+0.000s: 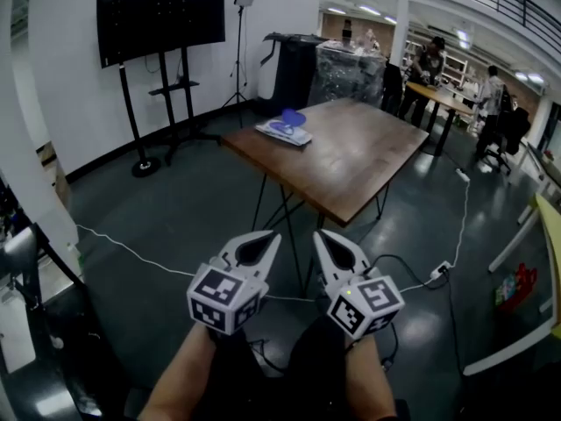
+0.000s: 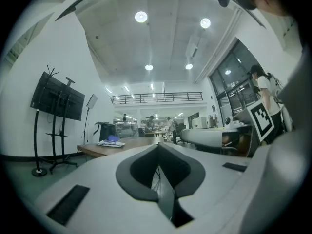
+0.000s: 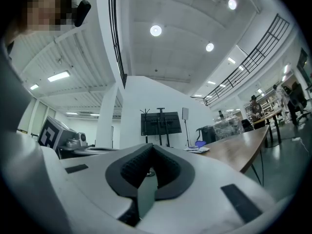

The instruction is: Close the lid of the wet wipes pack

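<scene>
Head view showed the wet wipes pack [image 1: 282,131] lying at the near left corner of the brown table [image 1: 351,160], upper middle of the frame, with its blue lid [image 1: 292,118] standing up and open. By the look of it nothing of the task was done: the whole approach and the pressing down of the lid were left.

At lower centre, the left gripper [image 1: 274,236] was well apart from the table, its jaws clenched together with nothing between them; its own view showed the pads meeting at the tip and the pack [image 2: 110,141] small at middle left. Just beside it, the right gripper [image 1: 321,234] was likewise clenched and empty, touching nothing, with the pack [image 3: 199,148] far off right of centre.
</scene>
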Available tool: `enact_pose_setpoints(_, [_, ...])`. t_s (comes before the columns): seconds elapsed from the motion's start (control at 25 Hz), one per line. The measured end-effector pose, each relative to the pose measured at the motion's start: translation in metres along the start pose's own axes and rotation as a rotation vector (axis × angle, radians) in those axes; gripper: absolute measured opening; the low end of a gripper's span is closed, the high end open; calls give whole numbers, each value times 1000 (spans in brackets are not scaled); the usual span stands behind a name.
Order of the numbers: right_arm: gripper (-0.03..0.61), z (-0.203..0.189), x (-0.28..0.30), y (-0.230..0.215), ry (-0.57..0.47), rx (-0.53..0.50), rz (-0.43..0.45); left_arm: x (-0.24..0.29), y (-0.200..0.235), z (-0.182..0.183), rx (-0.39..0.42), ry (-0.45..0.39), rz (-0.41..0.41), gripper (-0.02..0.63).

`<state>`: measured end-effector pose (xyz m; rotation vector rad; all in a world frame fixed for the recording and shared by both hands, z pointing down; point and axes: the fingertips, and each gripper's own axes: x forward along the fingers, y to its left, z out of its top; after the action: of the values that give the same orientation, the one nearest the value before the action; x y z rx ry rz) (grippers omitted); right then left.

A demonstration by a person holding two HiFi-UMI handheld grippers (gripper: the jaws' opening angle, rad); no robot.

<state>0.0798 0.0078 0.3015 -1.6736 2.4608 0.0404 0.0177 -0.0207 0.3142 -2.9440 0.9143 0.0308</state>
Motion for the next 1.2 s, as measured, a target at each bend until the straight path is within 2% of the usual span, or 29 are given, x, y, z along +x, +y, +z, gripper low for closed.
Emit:
enact_pose_setpoints(0.52, [11,-15,79,23,57,-42,68,-14,89,-15,-26,29,114,8])
enact_pose_setpoints(0.88, [11,-24,157,-3,82,-100,78,32,164,-19,-16,41,134,8])
enact_pose_setpoints(1.2, [11,-37,237,-26,99,-157,100,87,236,-44,5,69,125,8])
